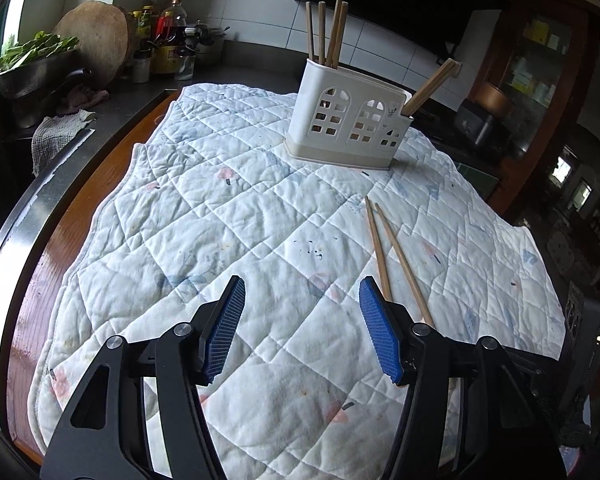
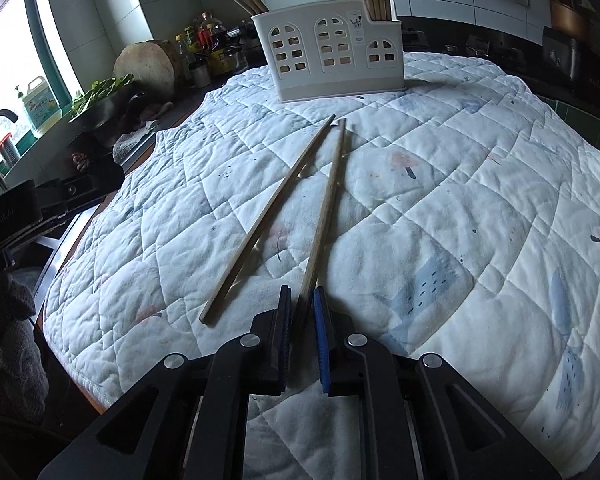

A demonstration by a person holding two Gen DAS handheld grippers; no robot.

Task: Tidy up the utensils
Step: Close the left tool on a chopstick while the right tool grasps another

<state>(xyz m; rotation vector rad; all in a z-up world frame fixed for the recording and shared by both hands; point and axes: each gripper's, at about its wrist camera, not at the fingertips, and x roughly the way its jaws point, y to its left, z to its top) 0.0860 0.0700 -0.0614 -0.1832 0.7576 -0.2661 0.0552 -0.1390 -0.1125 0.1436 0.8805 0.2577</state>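
Quilted white mat covers a wooden table, printed with faint pink and blue motifs. White plastic utensil holder with window-shaped cutouts stands at the far end of the mat; four chopsticks upright in its left compartment, two more leaning out of the right end. Small sticker on the holder front, print too small to read.

Counter to the left: round wooden chopping board, oil and sauce bottles, steel colander of leafy greens, grey dishcloth. Bottle labels not legible. In the right wrist view a detergent jug sits on the windowsill, label unreadable. Dark cabinet with glass doors off to the right.

Nothing stands between the loose chopsticks and the holder, just bare mat.

Left gripper hovers over the near mat, jaws spread wide, nothing between the blue pads. Two loose chopsticks lie just right of its right finger, tips pointing toward the holder.

Right gripper has jaws pinched narrow on the near end of one chopstick, which runs forward toward the holder. Second chopstick lies flat on the mat just left of it; far tips near each other, near ends apart. Partial writing on a black object at the left edge, not readable.
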